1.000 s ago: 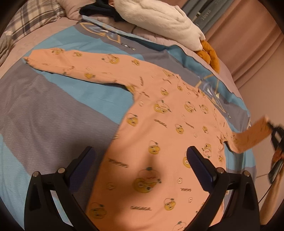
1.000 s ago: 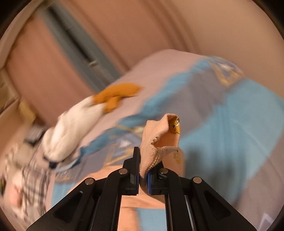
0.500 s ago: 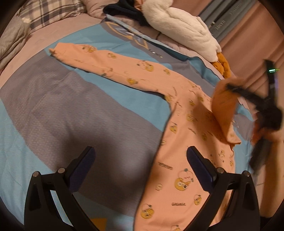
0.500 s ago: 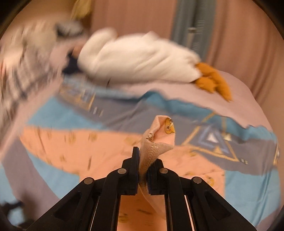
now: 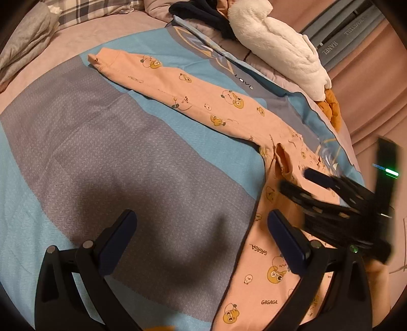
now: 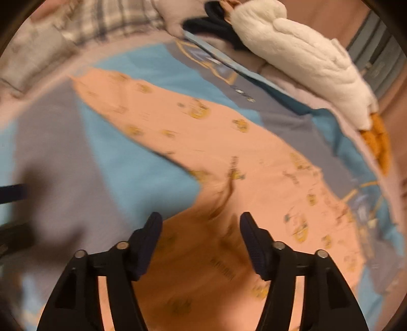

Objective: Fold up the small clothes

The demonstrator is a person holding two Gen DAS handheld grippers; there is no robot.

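Observation:
A small peach baby garment [image 5: 203, 107] with yellow cartoon prints lies flat on the blue and grey bedspread [image 5: 89, 152]. One sleeve stretches to the far left; the other sleeve [image 5: 285, 163] lies folded over the chest. My left gripper [image 5: 201, 229] is open and empty, above the bedspread beside the garment's body. My right gripper [image 6: 201, 229] is open and empty just above the garment [image 6: 203, 152]; it also shows, blurred, in the left wrist view [image 5: 300, 180].
A white plush toy [image 5: 277, 45] with orange feet lies at the back, next to dark clothing [image 5: 201, 15]. Plaid and grey pillows [image 5: 28, 38] sit at the far left. Curtains [image 5: 368, 51] hang beyond the bed's right edge.
My right gripper carried the right sleeve over the chest, opened and let it go. The left gripper shifted left over the bedspread and stayed open.

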